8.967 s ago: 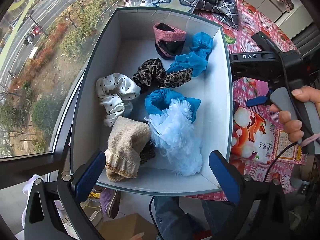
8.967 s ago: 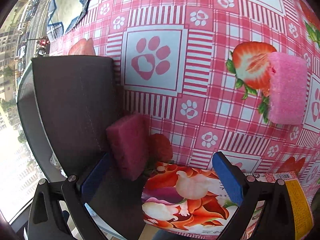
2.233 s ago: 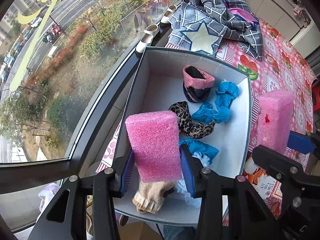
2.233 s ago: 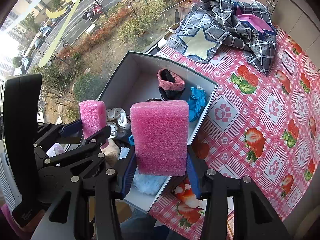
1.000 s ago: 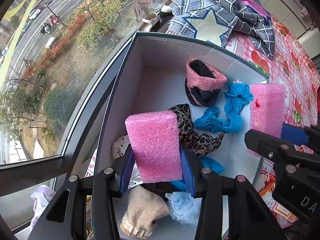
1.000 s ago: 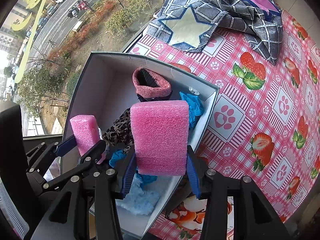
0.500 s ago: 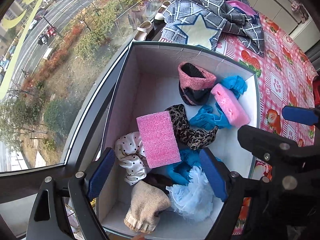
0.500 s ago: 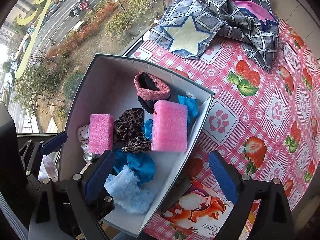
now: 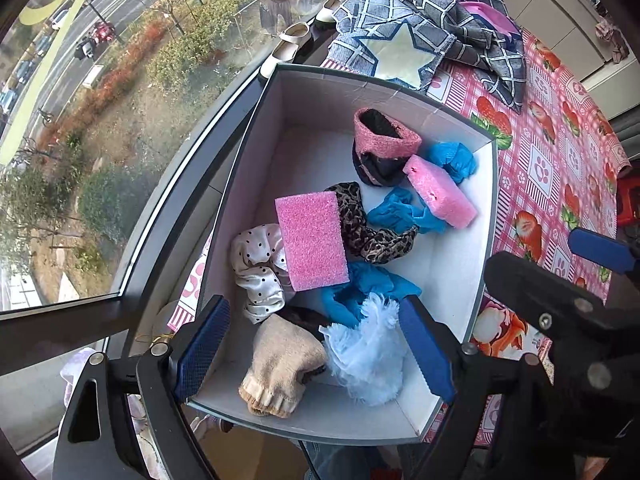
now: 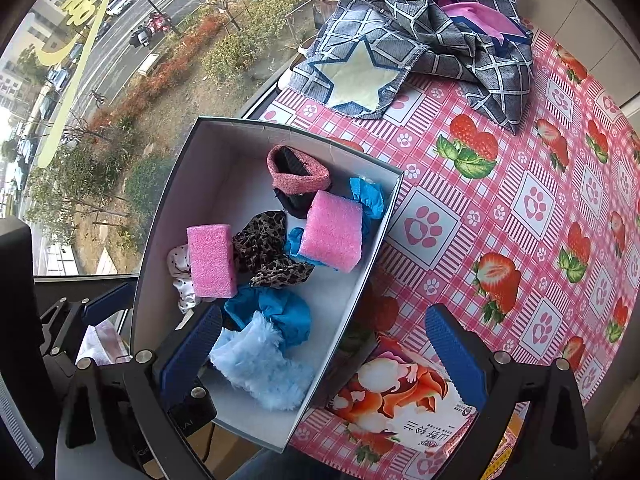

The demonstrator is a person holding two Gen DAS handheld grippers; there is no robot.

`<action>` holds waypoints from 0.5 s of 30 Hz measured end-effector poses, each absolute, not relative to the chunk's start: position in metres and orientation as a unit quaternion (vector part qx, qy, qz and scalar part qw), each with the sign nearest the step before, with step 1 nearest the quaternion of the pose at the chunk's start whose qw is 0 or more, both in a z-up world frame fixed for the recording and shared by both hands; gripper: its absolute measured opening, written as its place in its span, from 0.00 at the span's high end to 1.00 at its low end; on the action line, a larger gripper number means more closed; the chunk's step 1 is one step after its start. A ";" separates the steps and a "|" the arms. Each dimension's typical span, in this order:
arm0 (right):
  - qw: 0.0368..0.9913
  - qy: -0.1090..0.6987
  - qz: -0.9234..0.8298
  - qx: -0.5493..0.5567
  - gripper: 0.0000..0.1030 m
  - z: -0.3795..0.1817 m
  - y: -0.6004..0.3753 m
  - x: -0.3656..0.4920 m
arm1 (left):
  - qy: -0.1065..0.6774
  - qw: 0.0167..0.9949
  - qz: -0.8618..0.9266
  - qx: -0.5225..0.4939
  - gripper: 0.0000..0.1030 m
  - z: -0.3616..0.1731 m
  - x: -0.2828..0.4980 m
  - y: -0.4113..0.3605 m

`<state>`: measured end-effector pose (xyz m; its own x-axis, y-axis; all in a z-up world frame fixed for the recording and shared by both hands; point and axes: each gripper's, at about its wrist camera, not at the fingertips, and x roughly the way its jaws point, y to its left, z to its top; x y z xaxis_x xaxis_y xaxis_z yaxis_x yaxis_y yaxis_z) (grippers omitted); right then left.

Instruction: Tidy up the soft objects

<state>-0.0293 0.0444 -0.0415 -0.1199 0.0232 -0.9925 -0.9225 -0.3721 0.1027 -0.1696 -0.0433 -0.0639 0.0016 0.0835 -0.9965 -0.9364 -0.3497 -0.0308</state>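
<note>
Right gripper (image 10: 324,344) jaws opening, left gripper (image 9: 316,340) jaws wide, both empty above box (image 9: 486,216), pink sponges (image 9: 312,240) inside

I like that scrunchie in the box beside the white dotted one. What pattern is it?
Leopard print, brown and black. The scrunchie shows best in the left wrist view.
</note>
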 end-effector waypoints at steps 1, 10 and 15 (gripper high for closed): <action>0.377 0.414 0.624 -0.546 0.01 -0.041 0.043 -0.030 | 0.378 0.427 0.597 -0.565 0.14 -0.063 -0.169 -0.045; 0.374 0.414 0.623 -0.548 0.01 -0.037 0.031 -0.033 | 0.384 0.419 0.604 -0.558 0.14 -0.060 -0.169 -0.052; 0.374 0.412 0.622 -0.550 0.01 -0.036 0.028 -0.034 | 0.386 0.422 0.602 -0.558 0.14 -0.059 -0.167 -0.057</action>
